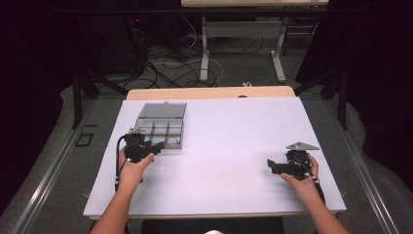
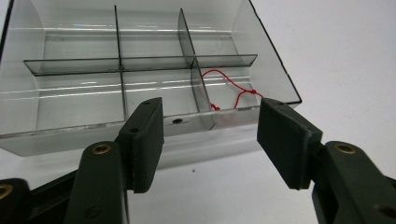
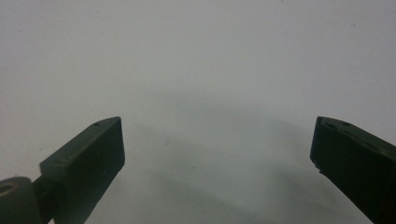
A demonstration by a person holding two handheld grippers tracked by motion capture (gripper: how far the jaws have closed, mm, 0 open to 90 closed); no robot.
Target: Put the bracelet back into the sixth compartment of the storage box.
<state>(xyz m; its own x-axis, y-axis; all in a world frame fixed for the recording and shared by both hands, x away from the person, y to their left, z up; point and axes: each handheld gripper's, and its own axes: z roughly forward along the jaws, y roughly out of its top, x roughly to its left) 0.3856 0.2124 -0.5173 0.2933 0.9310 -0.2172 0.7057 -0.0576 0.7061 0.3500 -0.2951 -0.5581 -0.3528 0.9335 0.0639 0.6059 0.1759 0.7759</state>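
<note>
High view: the left tongs [image 1: 157, 146] sit at the near edge of a clear divided box [image 1: 163, 127], whose lid stands open on the side away from them. The right tongs [image 1: 269, 165] rest well apart from the box, over bare white table [image 1: 234, 146], their tips pointing toward the left tongs.

In the left gripper view the left tongs [image 2: 210, 135] are spread, and nothing sits between the two pads [image 2: 147, 140]. The box [image 2: 140, 70] lies just beyond the tips, its near wall running across right behind them. A thin red thread [image 2: 233, 88] lies curled in the near compartment on the side of the right-hand pad, just past that pad's tip. The other compartments look bare.

In the right gripper view the right tongs [image 3: 217, 154] are spread wide, with plain table surface [image 3: 196, 70] ahead of them.
</note>
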